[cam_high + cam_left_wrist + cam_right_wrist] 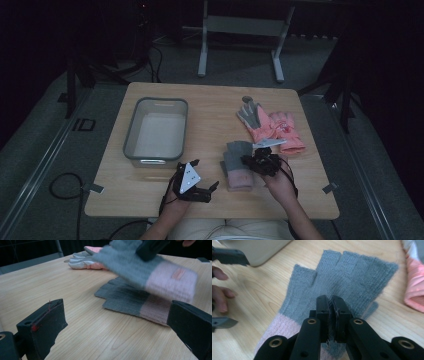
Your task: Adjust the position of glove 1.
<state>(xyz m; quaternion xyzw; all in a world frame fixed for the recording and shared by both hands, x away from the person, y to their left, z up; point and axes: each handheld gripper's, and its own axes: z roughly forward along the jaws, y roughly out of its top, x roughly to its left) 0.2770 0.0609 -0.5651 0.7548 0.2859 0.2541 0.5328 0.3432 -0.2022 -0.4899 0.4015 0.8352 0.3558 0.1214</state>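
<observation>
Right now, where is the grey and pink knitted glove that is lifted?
In the left gripper view the lifted glove hangs from the right hand-held gripper, above its twin glove lying flat on the table.

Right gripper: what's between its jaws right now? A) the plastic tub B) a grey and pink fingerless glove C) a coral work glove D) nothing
B: in the right gripper view the right gripper has its jaws shut on grey knit of the fingerless glove, and the left gripper view shows that glove lifted above its twin on the table.
</observation>
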